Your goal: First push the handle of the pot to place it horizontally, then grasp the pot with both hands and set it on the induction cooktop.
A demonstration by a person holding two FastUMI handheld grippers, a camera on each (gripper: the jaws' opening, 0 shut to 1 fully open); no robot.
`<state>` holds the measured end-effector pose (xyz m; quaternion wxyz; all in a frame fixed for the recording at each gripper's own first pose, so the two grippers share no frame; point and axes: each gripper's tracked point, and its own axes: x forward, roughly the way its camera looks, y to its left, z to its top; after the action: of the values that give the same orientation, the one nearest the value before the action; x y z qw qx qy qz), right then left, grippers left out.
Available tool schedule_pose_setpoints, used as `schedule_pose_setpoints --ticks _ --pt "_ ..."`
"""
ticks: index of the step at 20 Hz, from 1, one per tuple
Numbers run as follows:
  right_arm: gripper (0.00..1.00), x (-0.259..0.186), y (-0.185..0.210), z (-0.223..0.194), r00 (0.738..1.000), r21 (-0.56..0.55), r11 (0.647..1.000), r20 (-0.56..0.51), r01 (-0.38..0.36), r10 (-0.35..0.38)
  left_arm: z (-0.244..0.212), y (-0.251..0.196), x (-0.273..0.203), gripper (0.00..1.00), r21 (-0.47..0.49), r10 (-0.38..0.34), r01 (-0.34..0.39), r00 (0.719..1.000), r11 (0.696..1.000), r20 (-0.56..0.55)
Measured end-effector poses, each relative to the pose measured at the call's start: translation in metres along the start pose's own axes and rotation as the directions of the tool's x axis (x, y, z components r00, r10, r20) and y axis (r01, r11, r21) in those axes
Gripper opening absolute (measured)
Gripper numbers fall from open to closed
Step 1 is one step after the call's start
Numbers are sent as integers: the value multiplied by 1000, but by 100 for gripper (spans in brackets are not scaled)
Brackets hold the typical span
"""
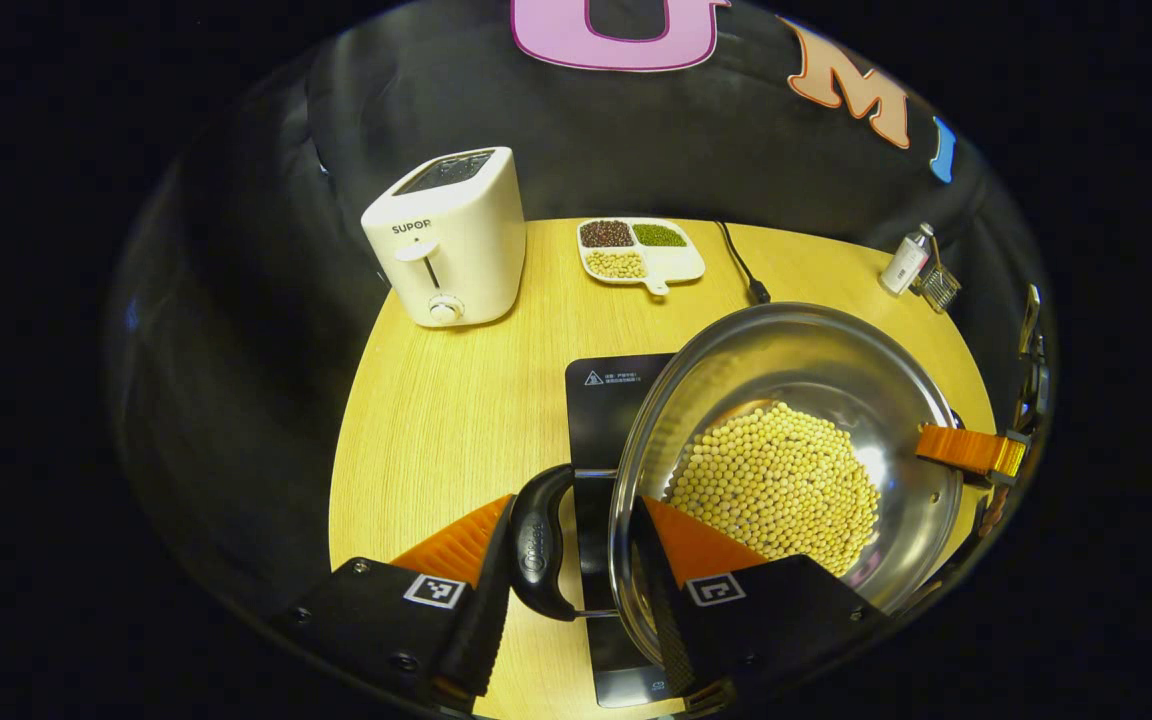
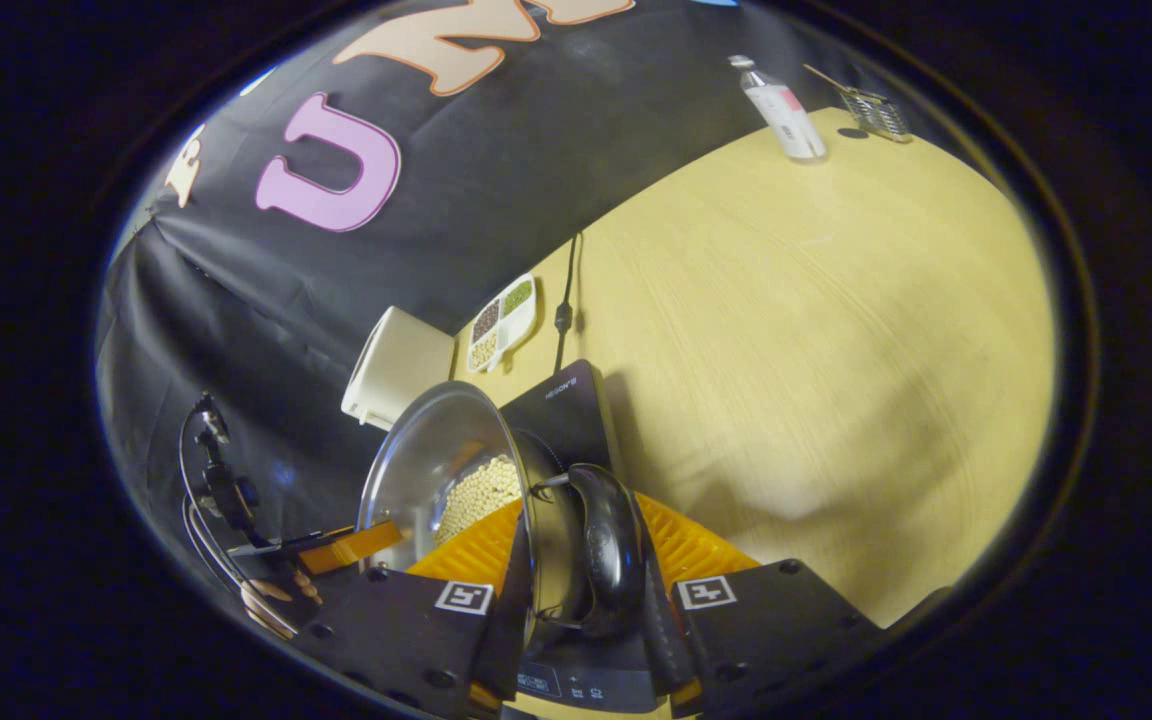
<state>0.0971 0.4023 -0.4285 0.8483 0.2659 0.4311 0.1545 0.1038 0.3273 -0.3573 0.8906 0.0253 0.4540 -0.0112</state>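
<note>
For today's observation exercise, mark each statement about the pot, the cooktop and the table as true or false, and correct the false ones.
1. The pot holds yellow beans. True.
2. The toaster is black. False: it is white.
3. The left gripper straddles the pot's rim beside its black handle. True.
4. The induction cooktop lies beside the bottle. False: the bottle stands far off near the table edge.
5. The divided dish is empty. False: three of its compartments hold beans.
</note>
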Motion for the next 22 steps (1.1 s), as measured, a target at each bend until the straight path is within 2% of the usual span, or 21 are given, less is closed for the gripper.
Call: schedule_pose_setpoints --ticks 6,8,9,10,12,13,21,22 --pt "46 0 0 -2 1000 9 1000 -18 -4 5 1 0 -1 69 -35 19 -18 1000 999 24" --pt "45 -4 3 -1 999 7 1000 -21 -27 27 6 1 -3 71 -47 34 -31 998 998 55" --pt "53 -7 4 5 999 1 999 -11 -36 36 9 2 -6 72 -50 46 -43 996 998 73" --pt "68 -11 5 11 999 -7 999 8 -40 40 13 3 -8 75 -51 56 -51 994 997 98" --pt "99 -18 5 25 998 -26 999 46 -45 46 22 2 -10 100 -65 63 -55 988 996 143" --pt "93 -23 4 31 997 -34 998 63 -46 48 22 1 -17 96 -67 67 -57 985 996 158" --pt "92 -58 1 53 990 -90 995 132 -31 43 37 -15 -45 96 -81 80 -61 963 995 257" --pt "100 -62 0 55 990 -99 995 139 -26 39 38 -19 -50 96 -84 76 -56 961 995 266"
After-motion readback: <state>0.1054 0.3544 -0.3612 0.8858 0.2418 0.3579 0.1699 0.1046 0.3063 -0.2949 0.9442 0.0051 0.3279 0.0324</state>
